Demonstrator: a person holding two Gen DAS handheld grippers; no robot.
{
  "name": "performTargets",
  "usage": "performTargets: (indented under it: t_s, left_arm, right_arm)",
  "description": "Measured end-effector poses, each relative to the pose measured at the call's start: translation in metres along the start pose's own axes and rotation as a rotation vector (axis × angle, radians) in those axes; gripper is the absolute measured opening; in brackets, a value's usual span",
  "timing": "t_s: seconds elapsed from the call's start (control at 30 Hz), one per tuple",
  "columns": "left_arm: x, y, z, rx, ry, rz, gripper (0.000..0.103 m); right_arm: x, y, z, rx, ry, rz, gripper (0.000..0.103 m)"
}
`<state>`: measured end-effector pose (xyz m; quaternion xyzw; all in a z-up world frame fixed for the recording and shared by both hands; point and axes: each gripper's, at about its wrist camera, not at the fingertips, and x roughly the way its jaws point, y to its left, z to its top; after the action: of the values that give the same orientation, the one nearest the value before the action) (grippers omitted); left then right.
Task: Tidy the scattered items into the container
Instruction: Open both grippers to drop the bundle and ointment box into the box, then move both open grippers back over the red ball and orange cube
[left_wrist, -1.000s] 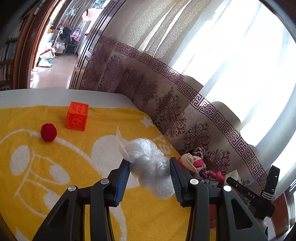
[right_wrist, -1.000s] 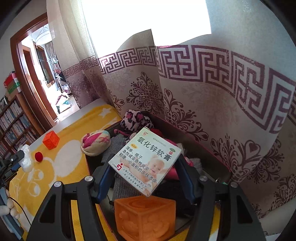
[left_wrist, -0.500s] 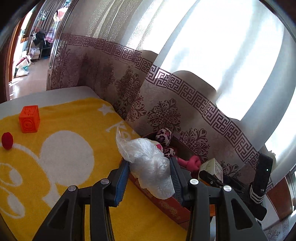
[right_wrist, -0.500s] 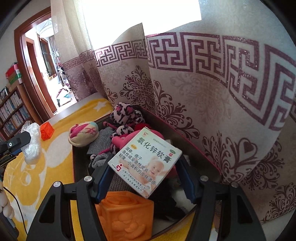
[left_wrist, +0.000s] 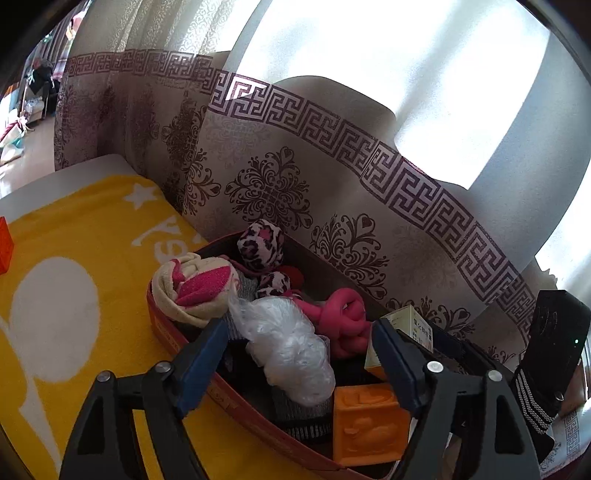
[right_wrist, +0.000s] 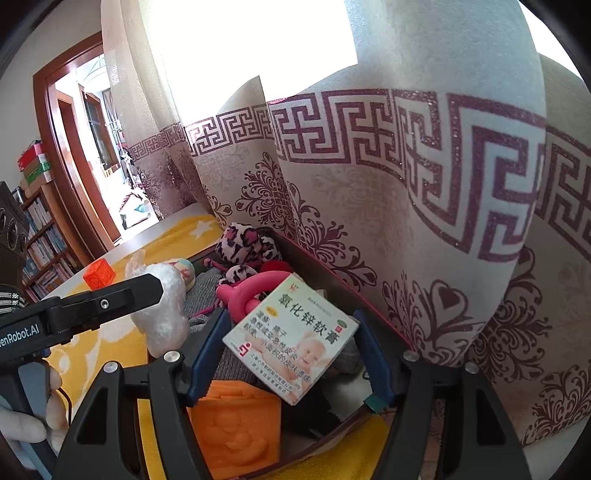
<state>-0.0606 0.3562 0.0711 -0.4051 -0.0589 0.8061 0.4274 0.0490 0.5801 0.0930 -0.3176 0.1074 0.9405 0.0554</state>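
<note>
Where legible: box (right_wrist: 291, 338) "氧化锌软膏"; left hand-held gripper (right_wrist: 147, 291) "enRobot.AI".

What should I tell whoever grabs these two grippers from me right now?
Left hand-held gripper: open over the container; the crumpled plastic bag sits between its fingers, apparently released.
Right hand-held gripper: jaws spread wide around the ointment box above the container; I cannot tell if it is still gripped.
Done: rolled socks, pink knotted toy and an orange block are inside.
Left: another orange block still sits on the yellow towel.
</note>
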Motion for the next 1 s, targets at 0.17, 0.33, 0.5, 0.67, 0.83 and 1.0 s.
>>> performTargets:
  t_s: [0.17, 0.33, 0.5, 0.67, 0.83, 1.0]
  left_arm:
    - [-0.006, 0.016, -0.002, -0.067, -0.012, -0.01, 0.102]
    - [-0.023, 0.036, -0.002, -0.122, -0.039, 0.015, 0.102]
    - [-0.04, 0.068, -0.005, -0.185, -0.05, 0.097, 0.102]
    - [-0.067, 0.109, -0.011, -0.255, -0.078, 0.201, 0.102]
    - [-0.095, 0.147, -0.018, -0.3, -0.098, 0.283, 0.102]
    - [-0.124, 0.188, -0.028, -0.304, -0.101, 0.424, 0.102]
  right_arm:
    - [-0.002, -0.002, 0.0, 0.019, -0.012, -0.003, 0.076]
    - [-0.008, 0.005, 0.002, 0.015, -0.032, -0.006, 0.078]
    - [-0.019, 0.017, 0.006, 0.008, -0.072, -0.003, 0.079]
    - [-0.026, 0.038, 0.013, 0.0, -0.101, 0.026, 0.08]
    - [-0.029, 0.073, 0.019, -0.052, -0.113, 0.085, 0.081]
    - [-0.027, 0.117, 0.026, -0.118, -0.105, 0.171, 0.081]
